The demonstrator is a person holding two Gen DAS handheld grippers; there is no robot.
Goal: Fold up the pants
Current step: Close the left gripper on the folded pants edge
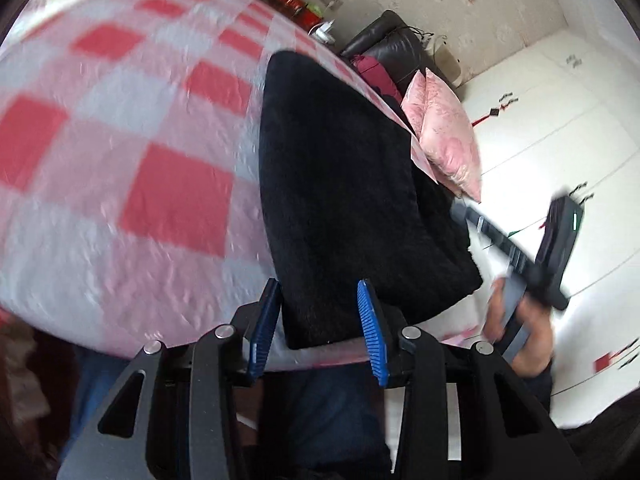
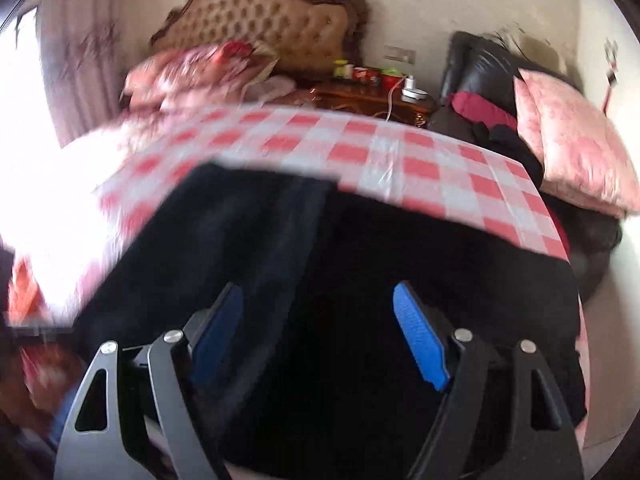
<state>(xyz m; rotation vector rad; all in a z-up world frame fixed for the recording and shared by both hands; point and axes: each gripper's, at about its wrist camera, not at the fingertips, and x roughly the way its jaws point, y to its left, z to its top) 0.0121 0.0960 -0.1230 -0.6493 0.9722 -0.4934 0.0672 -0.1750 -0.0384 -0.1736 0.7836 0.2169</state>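
The black fuzzy pants (image 1: 344,200) lie in a folded stack on the red-and-white checked cloth (image 1: 132,168). My left gripper (image 1: 318,292) is open, its blue pads either side of the near corner of the pants. In the left wrist view the right gripper (image 1: 556,248) is held in a hand off the right side of the pants. In the right wrist view the pants (image 2: 280,256) fill the lower middle, and my right gripper (image 2: 316,300) is open just above them, holding nothing. Both views are motion-blurred.
Pink pillows (image 2: 576,160) and a black leather chair (image 2: 484,68) with dark clothes stand to the right. A wooden nightstand (image 2: 368,96) with cans and a tufted headboard (image 2: 260,24) are behind. White wardrobe doors (image 1: 560,120) show at right.
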